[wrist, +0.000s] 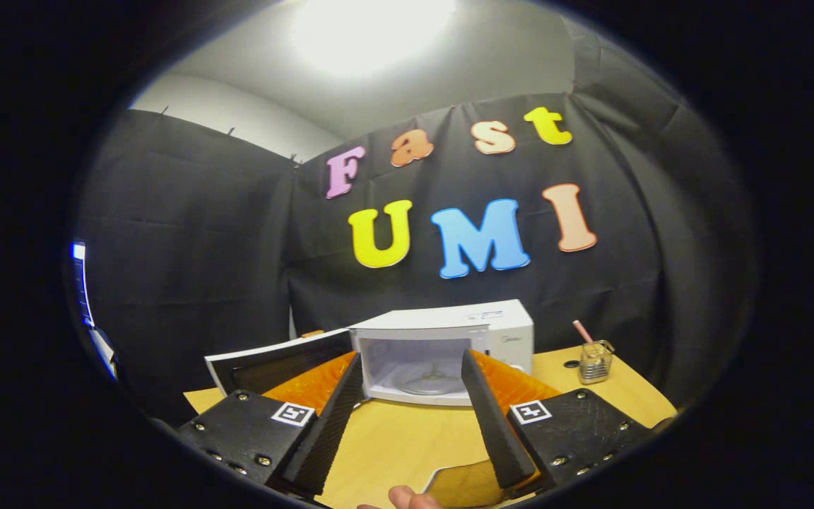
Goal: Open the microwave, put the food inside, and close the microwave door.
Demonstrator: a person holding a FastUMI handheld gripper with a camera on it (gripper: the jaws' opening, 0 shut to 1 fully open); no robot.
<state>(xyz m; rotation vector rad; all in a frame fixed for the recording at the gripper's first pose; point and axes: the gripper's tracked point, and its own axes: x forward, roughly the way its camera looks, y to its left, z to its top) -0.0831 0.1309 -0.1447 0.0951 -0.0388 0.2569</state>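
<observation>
The black two-finger gripper (413,367) is gaping wide, holding nothing. At 12 o'clock, the white box-shaped microwave (449,339) is sitting with its door (276,360) open.

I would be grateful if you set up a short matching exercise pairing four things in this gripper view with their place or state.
Things:
1. microwave door
2. glass turntable
3. wire basket
4. gripper

Place or state:
A. inside the microwave's open cavity
B. jaws spread apart, holding nothing
C. swung open beside the cavity
D. on the table on the microwave's control-panel side, with a pink stick in it

Pairs: 1-C, 2-A, 3-D, 4-B
</observation>
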